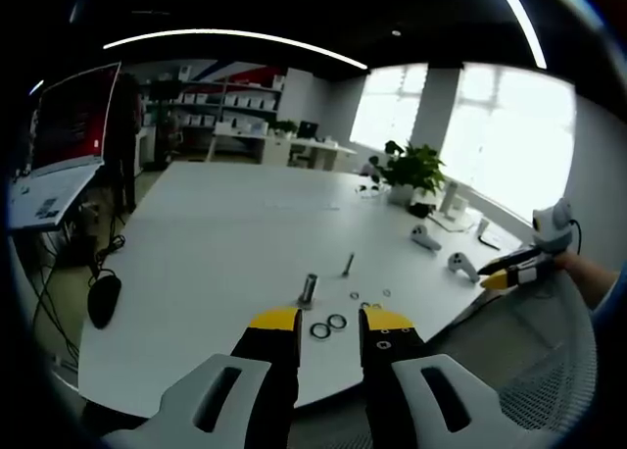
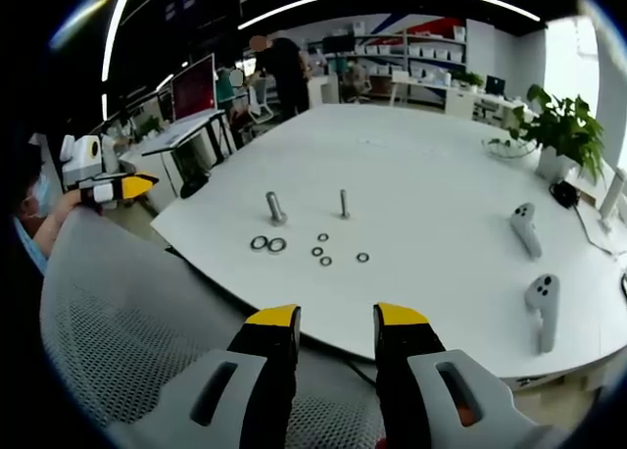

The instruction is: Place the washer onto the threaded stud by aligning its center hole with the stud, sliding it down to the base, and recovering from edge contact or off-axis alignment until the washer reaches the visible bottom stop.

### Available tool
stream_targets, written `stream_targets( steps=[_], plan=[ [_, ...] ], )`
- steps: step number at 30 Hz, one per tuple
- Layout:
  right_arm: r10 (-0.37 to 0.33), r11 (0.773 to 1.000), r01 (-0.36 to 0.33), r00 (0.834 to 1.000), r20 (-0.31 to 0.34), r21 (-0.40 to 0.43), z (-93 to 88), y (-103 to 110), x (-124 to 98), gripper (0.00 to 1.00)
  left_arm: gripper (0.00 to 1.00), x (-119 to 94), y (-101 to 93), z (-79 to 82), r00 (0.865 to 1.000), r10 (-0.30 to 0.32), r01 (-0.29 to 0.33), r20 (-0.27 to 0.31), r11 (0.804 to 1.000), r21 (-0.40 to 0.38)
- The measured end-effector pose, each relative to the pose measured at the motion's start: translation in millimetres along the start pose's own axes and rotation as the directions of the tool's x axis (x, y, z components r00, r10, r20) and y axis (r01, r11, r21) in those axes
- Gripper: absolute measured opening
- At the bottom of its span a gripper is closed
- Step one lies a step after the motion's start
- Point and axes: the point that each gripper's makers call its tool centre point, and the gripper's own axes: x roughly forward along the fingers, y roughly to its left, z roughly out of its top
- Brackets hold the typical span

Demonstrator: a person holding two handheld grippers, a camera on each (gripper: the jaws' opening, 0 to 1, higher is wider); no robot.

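Observation:
Two upright studs stand on the white table point(image 2: 431, 165): a thick one point(image 2: 275, 207) point(image 1: 308, 289) and a thin one point(image 2: 344, 203) point(image 1: 349, 264). Two large dark washers point(image 2: 267, 243) point(image 1: 328, 325) lie flat beside the thick stud. Several small washers point(image 2: 324, 260) point(image 1: 355, 295) are scattered near the thin stud. My left gripper point(image 1: 330, 322) is open and hovers just short of the large washers, holding nothing. My right gripper point(image 2: 337, 317) is open and sits back from the table edge over a chair. Each gripper also appears in the other's view: left point(image 2: 118, 186), right point(image 1: 509, 271).
A grey mesh chair back point(image 2: 127, 312) stands between my right gripper and the table edge. Two white handheld controllers point(image 2: 526, 228) point(image 2: 544, 307) lie to the right. A potted plant point(image 2: 558, 125) and cables are at the far side. A person point(image 2: 284, 72) stands in the background.

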Motion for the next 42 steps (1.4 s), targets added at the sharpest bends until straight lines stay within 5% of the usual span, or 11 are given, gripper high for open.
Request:
stream_targets(
  steps=[7,9,42],
  plan=[
    [-0.001,1.000,0.001,1.000,-0.003,-0.001,-0.4,-0.2,0.1,0.32,0.23,0.0,0.4,0.6,1.000,0.002,-0.002,0.005,1.000,-0.006],
    [-0.047,0.999,0.047,0.999,-0.008,0.011,-1.7,-7.7,-1.3,0.34,0.23,0.0,0.8,1.1,1.000,0.003,-0.003,0.008,1.000,-0.007],
    [0.033,0.999,-0.032,0.999,-0.034,0.039,-6.4,2.9,2.2,0.32,0.23,0.6,5.1,0.3,1.000,0.021,-0.021,0.004,1.000,-0.020]
  ],
)
